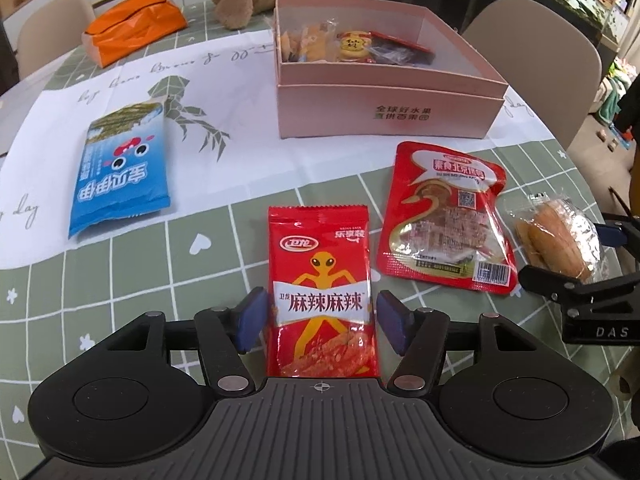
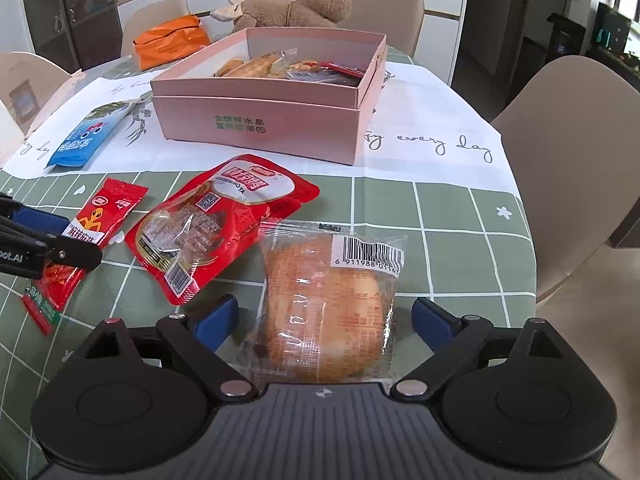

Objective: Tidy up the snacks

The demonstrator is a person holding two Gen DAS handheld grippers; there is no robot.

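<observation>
at 6 o'clock the left gripper straddles the flat red spicy-strip packet, jaws wide, pads not yet touching; the right gripper likewise brackets the clear-wrapped bun, holding nothing. at 12 o'clock waits the pink cardboard box, probably their destination.

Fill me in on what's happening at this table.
A person is sorting snacks with a claw in each hand. The left claw is open around a red spicy snack packet, pads not yet touching it. The right claw is open around a clear-wrapped bun. A red pouch and a blue packet lie on the tablecloth. The pink box already holds a few snacks.
</observation>
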